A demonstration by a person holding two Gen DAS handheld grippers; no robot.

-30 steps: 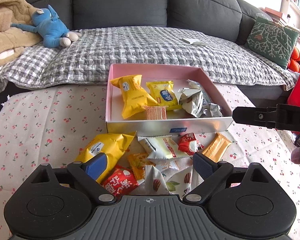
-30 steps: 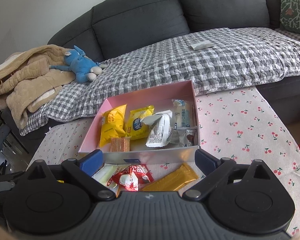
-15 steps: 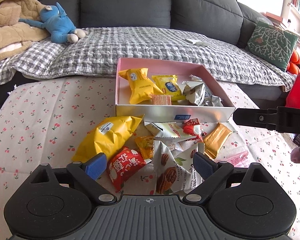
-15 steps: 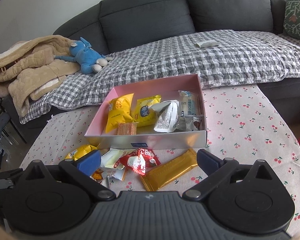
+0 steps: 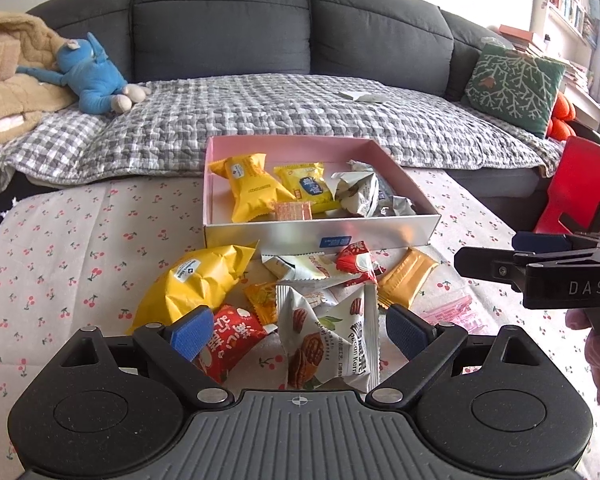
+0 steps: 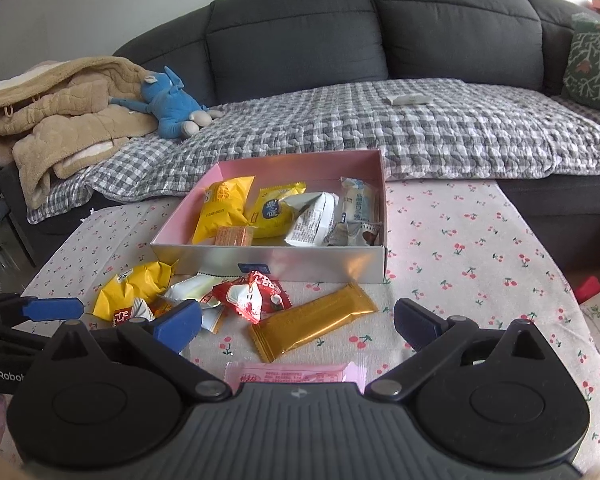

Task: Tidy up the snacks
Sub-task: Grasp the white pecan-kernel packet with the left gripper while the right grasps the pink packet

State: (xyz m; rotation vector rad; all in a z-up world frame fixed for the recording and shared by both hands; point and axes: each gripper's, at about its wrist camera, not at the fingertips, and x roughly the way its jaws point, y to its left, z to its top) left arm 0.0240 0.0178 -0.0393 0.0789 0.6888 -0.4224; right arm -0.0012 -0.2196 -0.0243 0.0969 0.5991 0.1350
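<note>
A pink box (image 5: 416,190) (image 6: 374,168) sits mid-table with several snack packets inside. Loose snacks lie in front of it: a big yellow bag (image 5: 196,284), a red packet (image 5: 230,338), a white pecan packet (image 5: 332,340), a gold bar (image 6: 312,326) and a pink packet (image 6: 292,376). My left gripper (image 5: 298,330) hovers open over the pecan and red packets, nothing between its blue pads. My right gripper (image 6: 298,322) is open above the gold bar and the pink packet, holding nothing. The right gripper also juts in from the right (image 5: 540,268) in the left wrist view.
The table wears a cherry-print cloth (image 6: 460,264). Behind it stands a dark sofa (image 5: 228,32) under a checked blanket, with a blue plush toy (image 5: 96,76), a beige coat (image 6: 60,120) and a green cushion (image 5: 516,80). A red chair (image 5: 580,192) stands at the right.
Both grippers have drawn back from the box, so more loose snacks show in front of them; the pink packet has come into the right wrist view. Both stay open.
</note>
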